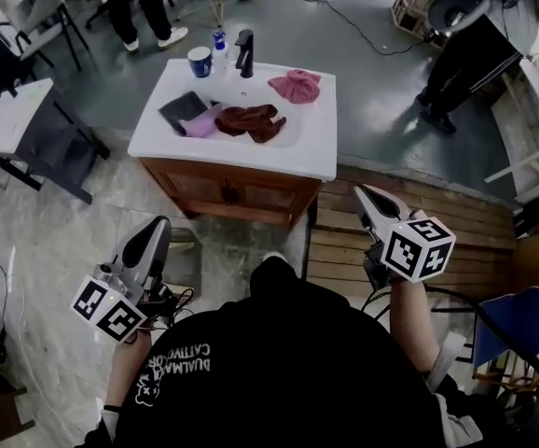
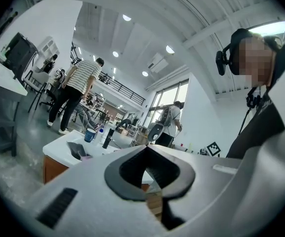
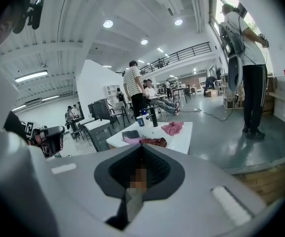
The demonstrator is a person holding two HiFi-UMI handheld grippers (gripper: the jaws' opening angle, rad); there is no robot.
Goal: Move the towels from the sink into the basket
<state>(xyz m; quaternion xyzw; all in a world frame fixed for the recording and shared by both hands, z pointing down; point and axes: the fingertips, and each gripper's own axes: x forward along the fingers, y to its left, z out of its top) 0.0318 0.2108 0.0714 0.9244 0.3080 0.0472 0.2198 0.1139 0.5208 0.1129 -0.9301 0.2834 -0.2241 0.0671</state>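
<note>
The white sink counter (image 1: 321, 138) stands ahead of me on a wooden cabinet. In its basin lie a dark grey towel (image 1: 182, 110), a lilac towel (image 1: 200, 126) and a maroon towel (image 1: 251, 121). A pink towel (image 1: 295, 85) lies bunched on the counter beside the black tap (image 1: 244, 52). The towels also show far off, the maroon towel (image 3: 152, 142) and the pink towel (image 3: 172, 128) among them. Both grippers are held low, well short of the sink: left gripper (image 1: 160, 224) (image 2: 146, 148) and right gripper (image 1: 363, 192) (image 3: 141, 144), each shut and empty. I cannot make out a basket.
A blue cup (image 1: 200, 61) and a small bottle (image 1: 219, 43) stand behind the basin. A grey table (image 1: 13, 115) with a dark chair is at the left. Wooden decking (image 1: 409, 241) runs at the right. People stand beyond the sink (image 1: 144, 7) and at the right (image 1: 479, 49).
</note>
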